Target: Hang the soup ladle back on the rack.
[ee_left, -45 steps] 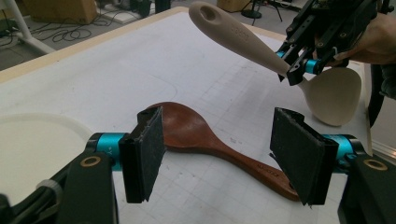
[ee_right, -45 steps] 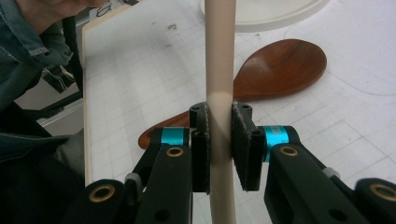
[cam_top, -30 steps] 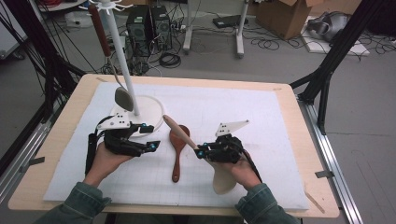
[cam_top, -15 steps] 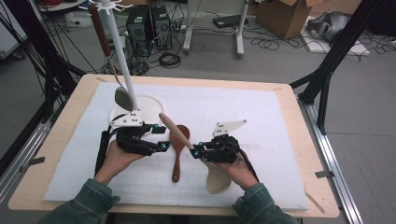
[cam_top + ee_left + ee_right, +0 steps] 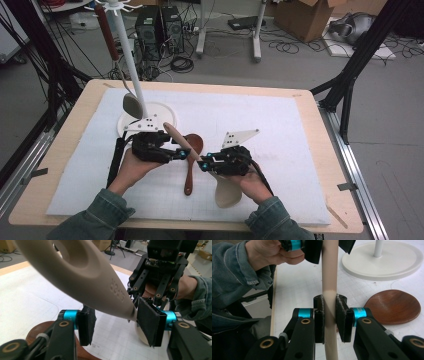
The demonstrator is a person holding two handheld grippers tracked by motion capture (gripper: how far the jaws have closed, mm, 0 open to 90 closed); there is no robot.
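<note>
White padded mat [image 5: 280, 130] over a wood table, cables and boxes on the floor beyond. Nearest me: my right gripper [image 5: 206, 164] is clamped on the beige spatula [image 5: 227, 192], pads tight on the handle just above the blade; the right gripper view [image 5: 329, 315] confirms it. Handle slants up and left toward the rack. My left gripper [image 5: 184, 154] brackets the upper handle, jaws part-closed and just now closing in; in the left gripper view one pad [image 5: 148, 323] sits at the handle, the other [image 5: 86, 325] isn't pressing yet, so no grip. Wooden spoon [image 5: 191, 160] lies flat between my hands. Farther: white hook stand [image 5: 150, 111] w/ one utensil [image 5: 131, 102] hung already.

Progress, my read: spatula lifted, handoff halfway; hanging it still to do, spoon after.

Vs. earlier frame: left gripper slid in toward the handle; right stayed put.
</note>
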